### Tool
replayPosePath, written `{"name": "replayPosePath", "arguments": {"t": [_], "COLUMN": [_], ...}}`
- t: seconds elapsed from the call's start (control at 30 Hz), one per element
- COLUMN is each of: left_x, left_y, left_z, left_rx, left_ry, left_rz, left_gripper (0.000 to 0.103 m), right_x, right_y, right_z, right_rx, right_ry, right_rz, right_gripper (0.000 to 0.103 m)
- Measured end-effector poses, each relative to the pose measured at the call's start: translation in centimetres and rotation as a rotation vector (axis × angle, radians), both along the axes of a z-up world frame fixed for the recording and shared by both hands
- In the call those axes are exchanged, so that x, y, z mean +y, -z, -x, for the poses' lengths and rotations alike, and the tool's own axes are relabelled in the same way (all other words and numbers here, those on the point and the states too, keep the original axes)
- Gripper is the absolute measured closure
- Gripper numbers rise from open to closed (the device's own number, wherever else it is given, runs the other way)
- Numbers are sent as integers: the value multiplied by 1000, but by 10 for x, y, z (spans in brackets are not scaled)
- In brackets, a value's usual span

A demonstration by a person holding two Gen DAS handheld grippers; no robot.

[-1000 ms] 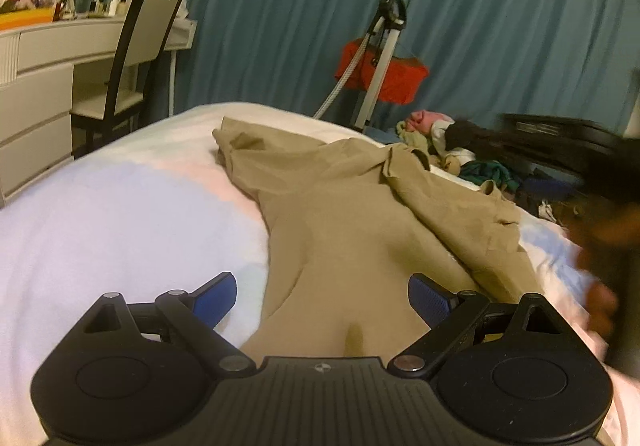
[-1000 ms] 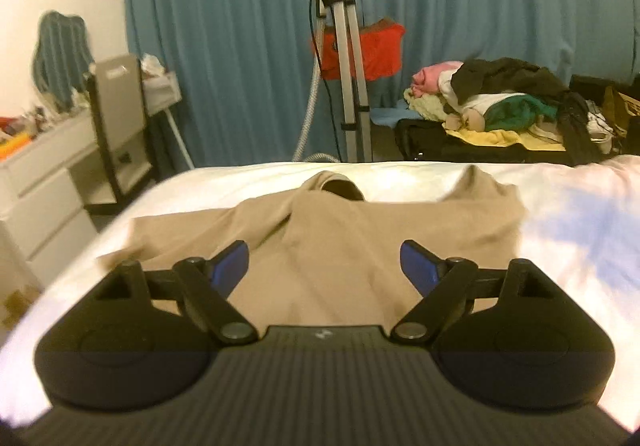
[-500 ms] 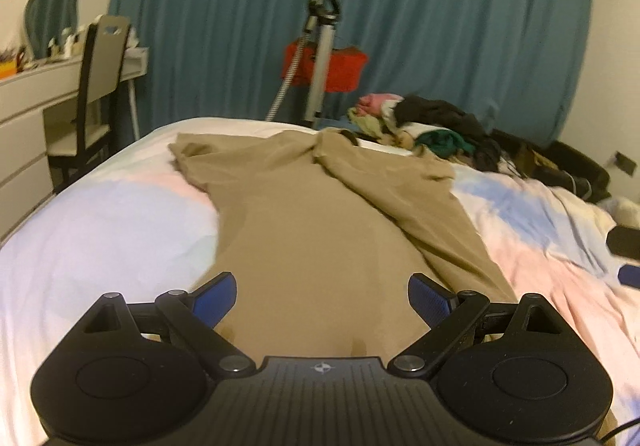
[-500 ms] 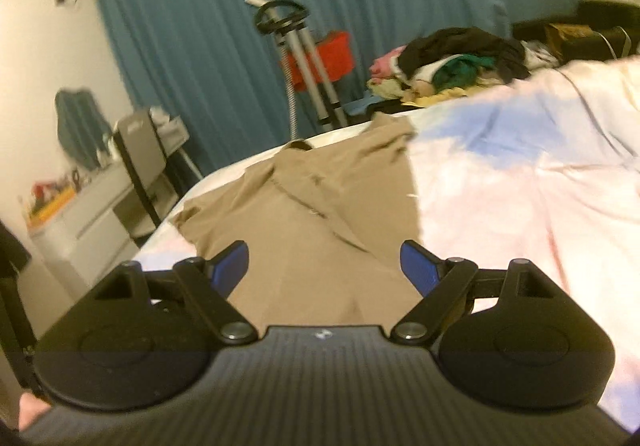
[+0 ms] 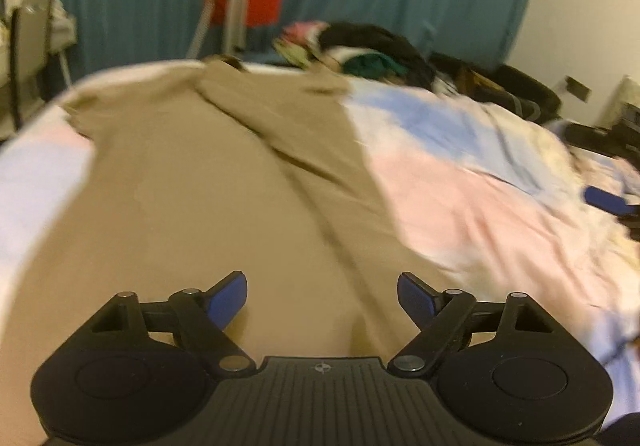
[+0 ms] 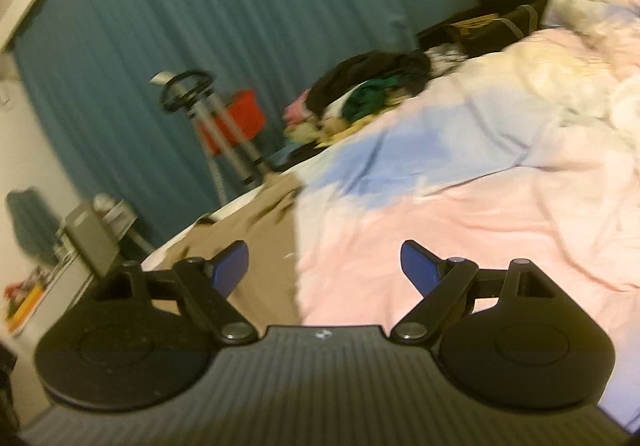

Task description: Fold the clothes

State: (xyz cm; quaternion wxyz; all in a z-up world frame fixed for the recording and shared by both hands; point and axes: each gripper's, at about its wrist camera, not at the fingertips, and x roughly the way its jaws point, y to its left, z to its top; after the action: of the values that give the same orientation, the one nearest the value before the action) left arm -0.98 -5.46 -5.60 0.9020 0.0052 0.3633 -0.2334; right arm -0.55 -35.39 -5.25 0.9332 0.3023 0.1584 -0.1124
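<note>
So the tan garment (image 5: 208,198) is spread out on the bed (image 5: 460,206), taking up the left half of the duvet, with one side flap already laid diagonally over the body. That looks like the first fold is in, which would explain why it's lying flat and smoothed rather than bunched.

The left hand-held gripper (image 5: 322,298) hangs right over the near part of the cloth, blue pads spread wide, nothing between them. My guess is it's lining up on the near hem for the next fold.

The right hand-held gripper (image 6: 324,270) is also spread wide and holding nothing. It's tilted and sits over the line where the garment's straight edge (image 6: 296,246) meets the pink bedding, so probably heading for that edge.

Hard to read: both views are motion-blurred, so I can't tell sleeve from collar. The near hem is hidden behind the gripper bodies. The laundry pile (image 5: 360,50) past the bed is just a smear of colours.
</note>
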Motion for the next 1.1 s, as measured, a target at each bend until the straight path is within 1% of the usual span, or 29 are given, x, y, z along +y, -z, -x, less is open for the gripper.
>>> {"name": "replayPosePath", "arguments": {"t": [0.1,0.13,0.2,0.27,0.3,0.4,0.5,0.57,0.6,0.63,0.67,0.7,0.8,0.87,0.93,1.03,1.1], "left_x": [-35,-46,-68,-83,-88,-103,-117,-126,-127,-127,-124,-120,-96,-73,-45,0,34], "left_y": [5,7,12,22,25,35,50,59,64,68,68,64,43,23,2,-25,-34], "left_z": [14,18,27,34,36,44,45,46,46,45,45,45,50,55,59,65,66], "left_rx": [62,83,120,137,144,137,113,96,87,77,68,62,45,48,58,64,100], "left_ry": [65,86,129,170,185,232,251,262,261,256,241,227,194,167,135,66,0], "left_rz": [24,32,44,38,40,26,-46,-91,-106,-118,-115,-99,-25,37,116,217,281], "left_gripper": [28,32,37,46,52,52,53,61,71,85,89,94,95,95,95,95,95], "right_x": [-15,-17,-21,-25,-27,-32,-37,-38,-39,-40,-41,-42,-44,-46,-46,-40,-35], "right_y": [8,9,11,12,13,15,17,19,19,20,20,21,22,24,21,17,16], "right_z": [2,3,6,8,9,13,16,18,20,21,22,23,27,29,34,32,27], "right_rx": [-11,-14,-18,-23,-25,-32,-43,-58,-66,-73,-81,-88,-111,-126,-167,-161,-137], "right_ry": [15,19,29,38,43,57,70,75,77,79,81,84,91,95,101,90,76], "right_rz": [-65,-74,-83,-92,-97,-110,-129,-151,-162,-173,-184,-195,-227,-249,-263,-238,-221], "right_gripper": [18,18,18,18,17,17,17,17,17,17,17,17,17,17,17,16,16]}}
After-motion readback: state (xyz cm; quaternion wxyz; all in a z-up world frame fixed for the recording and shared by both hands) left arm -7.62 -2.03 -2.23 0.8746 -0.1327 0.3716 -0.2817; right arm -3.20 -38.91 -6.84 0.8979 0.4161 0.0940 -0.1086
